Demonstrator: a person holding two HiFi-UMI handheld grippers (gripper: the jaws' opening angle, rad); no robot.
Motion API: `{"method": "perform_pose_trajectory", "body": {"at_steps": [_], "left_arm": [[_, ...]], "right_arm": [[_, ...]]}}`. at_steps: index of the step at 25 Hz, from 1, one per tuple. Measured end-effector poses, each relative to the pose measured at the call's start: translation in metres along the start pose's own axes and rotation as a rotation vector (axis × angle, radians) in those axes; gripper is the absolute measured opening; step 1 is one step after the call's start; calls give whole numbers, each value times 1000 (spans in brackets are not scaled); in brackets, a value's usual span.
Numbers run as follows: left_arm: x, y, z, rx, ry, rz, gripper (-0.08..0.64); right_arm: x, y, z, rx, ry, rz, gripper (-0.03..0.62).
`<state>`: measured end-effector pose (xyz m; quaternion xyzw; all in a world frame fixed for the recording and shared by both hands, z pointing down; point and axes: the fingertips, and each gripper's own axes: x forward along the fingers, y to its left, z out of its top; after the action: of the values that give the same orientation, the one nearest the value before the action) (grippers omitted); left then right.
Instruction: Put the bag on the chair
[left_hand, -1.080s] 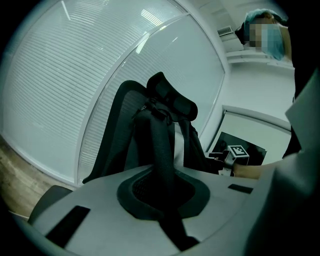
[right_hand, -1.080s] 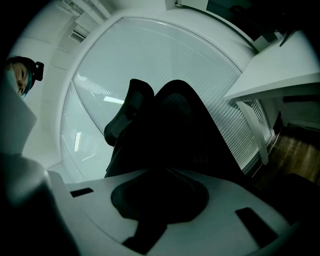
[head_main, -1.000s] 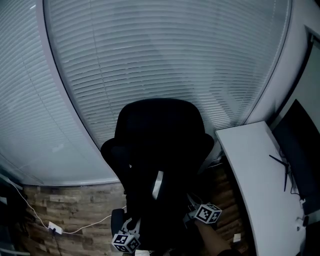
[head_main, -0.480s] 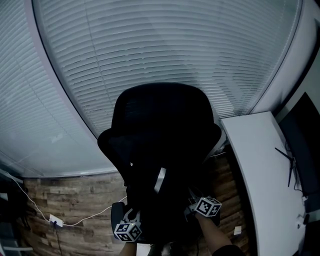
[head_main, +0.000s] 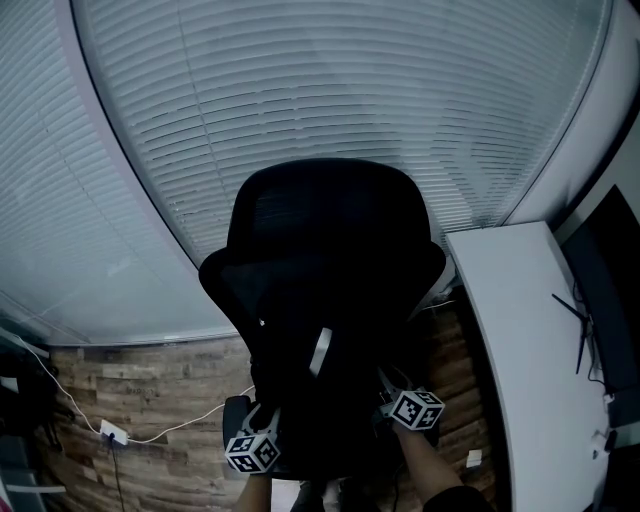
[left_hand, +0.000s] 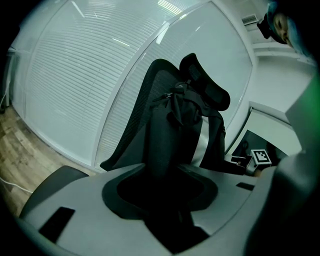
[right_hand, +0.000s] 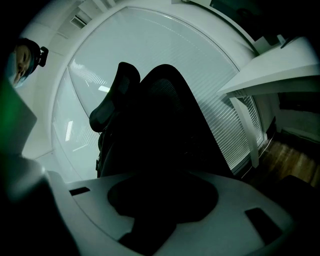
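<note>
On the chair (head_main: 325, 215) seat, the bag (left_hand: 182, 130) stands upright against the backrest. Left gripper (left_hand: 165, 200): jaws have just been opening, now parted with dark bag fabric between them. Right gripper (right_hand: 160, 200): state lost in shadow. Best withdraw both only once the bag rests steady.

Black office chair (head_main: 330, 220), black bag (left_hand: 172, 135) upright on its seat, wooden floor (head_main: 150, 405) beneath, white cable with plug (head_main: 113, 432) lying on it

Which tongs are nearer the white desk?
Right. The right tongs are on the bag's side facing the desk; the left tongs, jaws just opening round the bag, are on its far side.
</note>
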<state>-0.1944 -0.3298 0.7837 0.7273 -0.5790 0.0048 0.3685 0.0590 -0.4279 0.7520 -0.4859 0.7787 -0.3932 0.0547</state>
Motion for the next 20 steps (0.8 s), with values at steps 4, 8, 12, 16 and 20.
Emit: {"method": "perform_pose_trajectory", "body": {"at_steps": [4,8,12,16,20], "left_arm": [[-11,-7,5,0,13,-11,240],[-21,-13,7,28,27,-7,282],[-30,-18,11,44,19,-4,291],[-46,-24,20,69,-4,-11,295],[-61,-35,29,89,-31,-23,295]], "right_arm": [[-16,-2,3,-8,5,-31,124],[-36,0,5,-22,12,-27,124],[-53,5,4,-12,4,-29,124],[-72,18,1,-23,2,-31,124],[-91,32,2,-16,-22,-21,124]]}}
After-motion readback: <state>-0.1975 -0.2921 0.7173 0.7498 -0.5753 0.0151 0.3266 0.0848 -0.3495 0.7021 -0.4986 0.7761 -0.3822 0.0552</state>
